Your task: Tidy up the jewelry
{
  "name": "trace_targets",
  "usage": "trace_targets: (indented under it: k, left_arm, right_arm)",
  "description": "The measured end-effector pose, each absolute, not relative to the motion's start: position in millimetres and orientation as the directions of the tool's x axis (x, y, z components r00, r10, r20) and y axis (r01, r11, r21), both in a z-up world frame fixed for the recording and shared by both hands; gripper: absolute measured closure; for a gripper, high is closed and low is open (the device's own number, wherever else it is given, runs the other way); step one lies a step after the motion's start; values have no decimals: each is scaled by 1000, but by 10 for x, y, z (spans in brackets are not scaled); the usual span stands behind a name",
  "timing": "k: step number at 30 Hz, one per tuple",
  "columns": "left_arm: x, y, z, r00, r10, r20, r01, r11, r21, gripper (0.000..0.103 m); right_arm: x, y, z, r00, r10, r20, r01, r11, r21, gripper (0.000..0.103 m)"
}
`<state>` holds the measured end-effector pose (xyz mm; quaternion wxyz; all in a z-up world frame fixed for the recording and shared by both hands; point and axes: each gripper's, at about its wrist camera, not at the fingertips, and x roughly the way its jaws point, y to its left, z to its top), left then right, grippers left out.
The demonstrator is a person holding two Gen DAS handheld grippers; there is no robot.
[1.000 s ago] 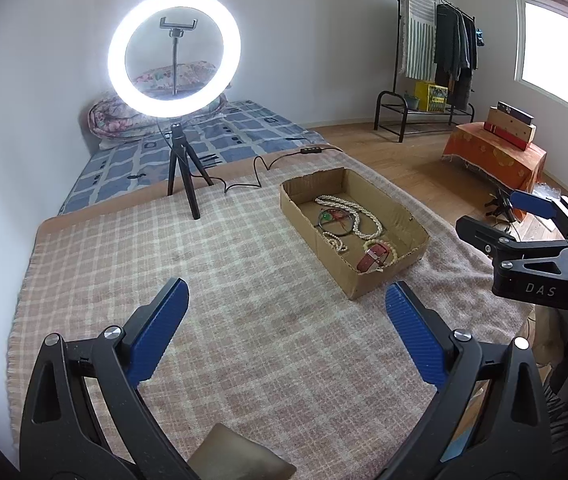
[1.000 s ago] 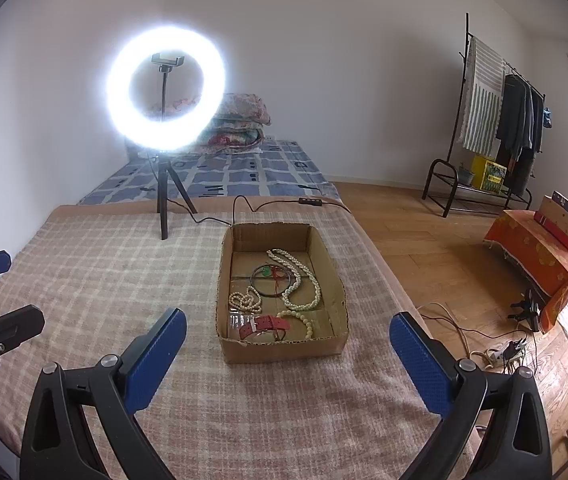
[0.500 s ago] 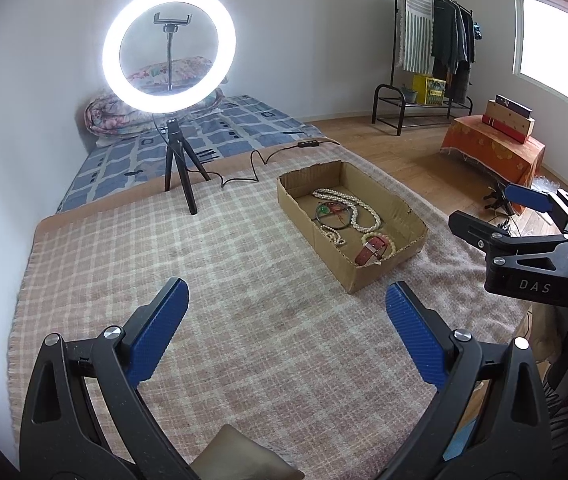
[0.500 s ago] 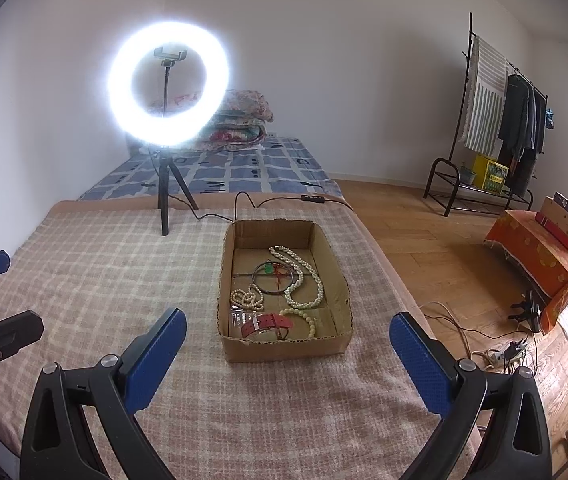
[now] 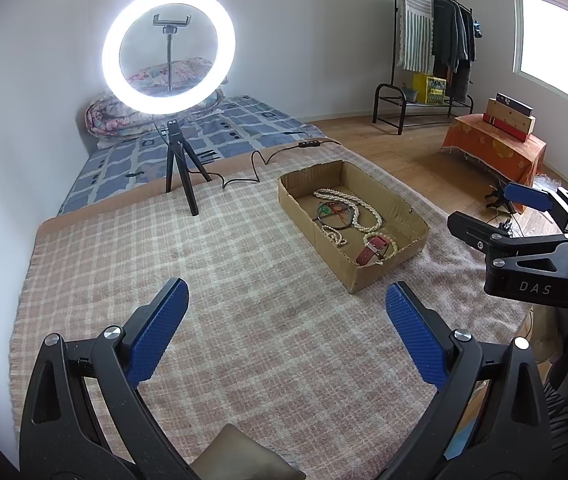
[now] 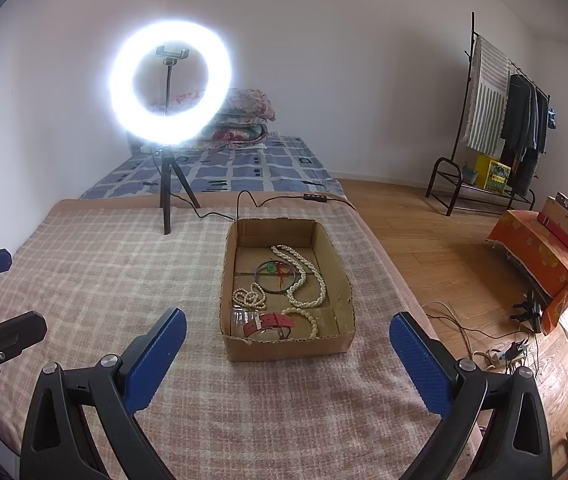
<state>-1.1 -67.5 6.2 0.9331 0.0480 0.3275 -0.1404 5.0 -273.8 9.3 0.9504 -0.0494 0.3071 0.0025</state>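
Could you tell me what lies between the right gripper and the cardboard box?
Only bare checked blanket lies between the right gripper and the cardboard box, as the right wrist view shows.

The surface (image 6: pixel 96 280) is covered by a pink and beige checked blanket (image 5: pixel 224 300). A shallow, open cardboard box (image 6: pixel 284 346) sits directly on it, right of centre. A lit ring light on a black tripod (image 6: pixel 170 196) stands at the far edge, left of the box. Its black cable (image 5: pixel 244 180) runs along the far edge behind the box.

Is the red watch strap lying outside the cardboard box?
No, the red watch strap lies inside the cardboard box, at its near end.
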Motion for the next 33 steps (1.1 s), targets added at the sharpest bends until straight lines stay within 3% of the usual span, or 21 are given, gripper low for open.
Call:
trace_targets:
  k: [33]
  left_arm:
    - [-16, -687, 66, 750, -222, -623, 293, 956, 13, 2]
  right_arm:
    - [49, -2702, 78, 809, -23, -588, -40, 995, -94, 0]
